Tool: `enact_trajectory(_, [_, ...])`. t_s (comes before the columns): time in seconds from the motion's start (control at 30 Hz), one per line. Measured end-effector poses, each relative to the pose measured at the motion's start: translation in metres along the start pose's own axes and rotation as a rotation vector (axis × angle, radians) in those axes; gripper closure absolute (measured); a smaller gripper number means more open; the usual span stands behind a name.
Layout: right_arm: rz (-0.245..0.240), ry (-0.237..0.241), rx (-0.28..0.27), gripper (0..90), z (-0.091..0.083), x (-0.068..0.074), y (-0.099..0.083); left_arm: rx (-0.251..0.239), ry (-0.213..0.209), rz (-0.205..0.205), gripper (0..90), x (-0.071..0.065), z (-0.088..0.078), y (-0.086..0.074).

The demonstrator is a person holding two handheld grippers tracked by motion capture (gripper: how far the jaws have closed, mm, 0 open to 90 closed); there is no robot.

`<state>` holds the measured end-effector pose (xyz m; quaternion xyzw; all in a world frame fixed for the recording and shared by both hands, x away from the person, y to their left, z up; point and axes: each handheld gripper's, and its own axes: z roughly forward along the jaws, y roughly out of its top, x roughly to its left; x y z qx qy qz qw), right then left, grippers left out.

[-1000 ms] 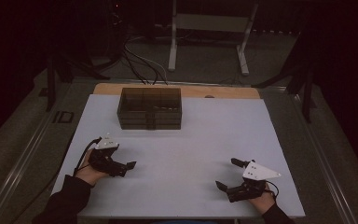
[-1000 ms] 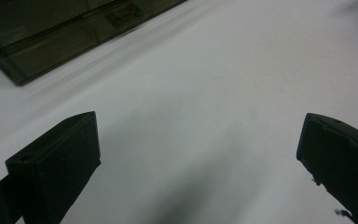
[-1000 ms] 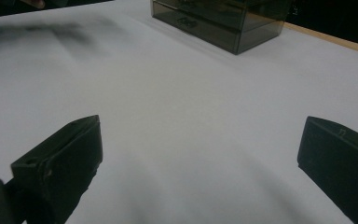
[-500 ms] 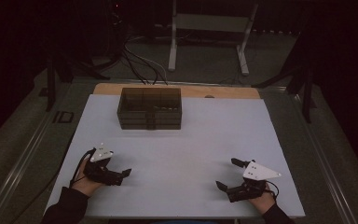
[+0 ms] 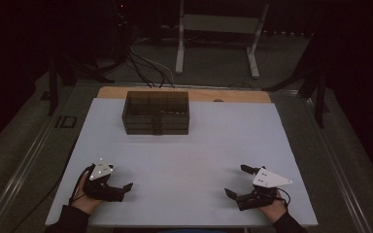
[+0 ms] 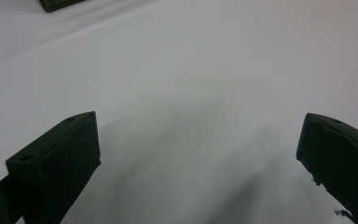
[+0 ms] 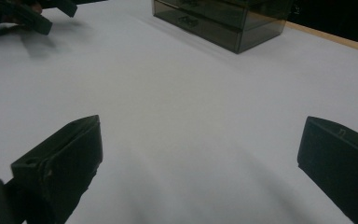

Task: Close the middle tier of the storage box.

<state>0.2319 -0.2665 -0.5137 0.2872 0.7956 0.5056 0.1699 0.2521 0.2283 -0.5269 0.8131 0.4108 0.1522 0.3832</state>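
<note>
A dark, see-through drawer box (image 5: 155,112) stands at the back of the white table (image 5: 199,145), a little left of centre. My left gripper (image 5: 124,190) rests near the front left edge, pointing right, with its jaws wide apart and nothing between them. In the left gripper view, the left gripper (image 6: 198,140) has bare white surface between its jaws. My right gripper (image 5: 235,180) sits near the front right, pointing left, open and empty. The right gripper view looks past the right gripper (image 7: 200,140) to the drawer box (image 7: 223,18) far off and the left gripper (image 7: 23,16) at top left.
A strip of wooden tabletop (image 5: 233,95) shows behind the white sheet. Beyond the table are a metal stand (image 5: 216,43) and loose cables (image 5: 141,63) on the dark floor. A corner of the drawer box (image 6: 56,3) shows at the top of the left gripper view.
My left gripper has drawn back toward the table's front edge and slightly left. The right gripper and the drawer box have stayed put.
</note>
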Motion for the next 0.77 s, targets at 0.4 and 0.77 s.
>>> enact_trajectory(0.4, [0.002, -0.002, 0.005, 0.0, 0.0004, -0.0005, -0.0002, -0.014, 0.01, 0.018, 1.0, -0.0038, 0.0026, 0.0035])
enact_trajectory(0.77, [0.001, -0.003, 0.008, 0.0, 0.0008, -0.0007, -0.0004, -0.002, 0.02, 0.018, 1.0, -0.0033, 0.0041, 0.0028])
